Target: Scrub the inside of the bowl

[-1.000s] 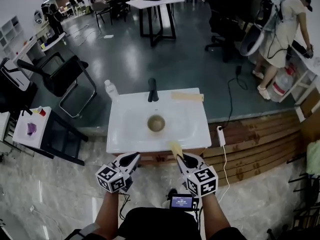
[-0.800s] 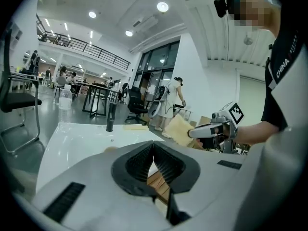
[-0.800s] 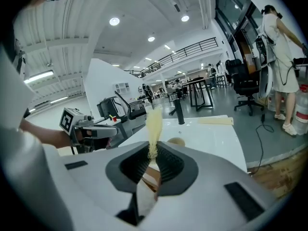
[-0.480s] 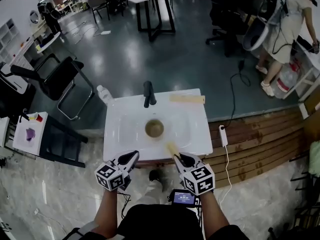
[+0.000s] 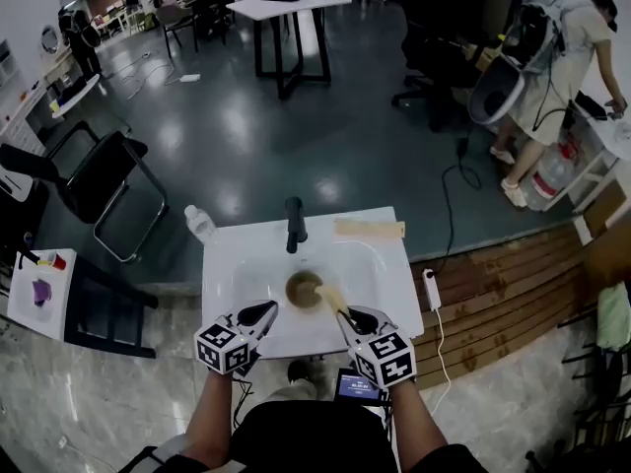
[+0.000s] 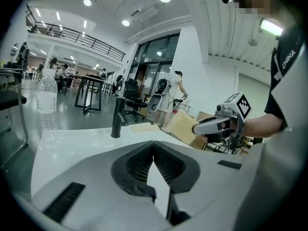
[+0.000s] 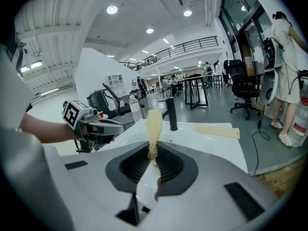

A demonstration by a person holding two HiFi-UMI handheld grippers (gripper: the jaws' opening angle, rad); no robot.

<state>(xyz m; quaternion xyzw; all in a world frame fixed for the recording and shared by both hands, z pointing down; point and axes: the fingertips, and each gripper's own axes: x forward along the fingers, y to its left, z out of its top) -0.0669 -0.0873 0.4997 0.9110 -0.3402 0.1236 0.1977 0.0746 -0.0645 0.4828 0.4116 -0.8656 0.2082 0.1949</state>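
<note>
Yellow sponge reaching the brown bowl; scrubbing looks about to start.
The right gripper is clamped on the sponge, whose tip overlaps the rim of the bowl in the white sink. The left gripper hovers nearby, jaws together on nothing. Next, probably: dip the sponge inside and steady the bowl.
</note>
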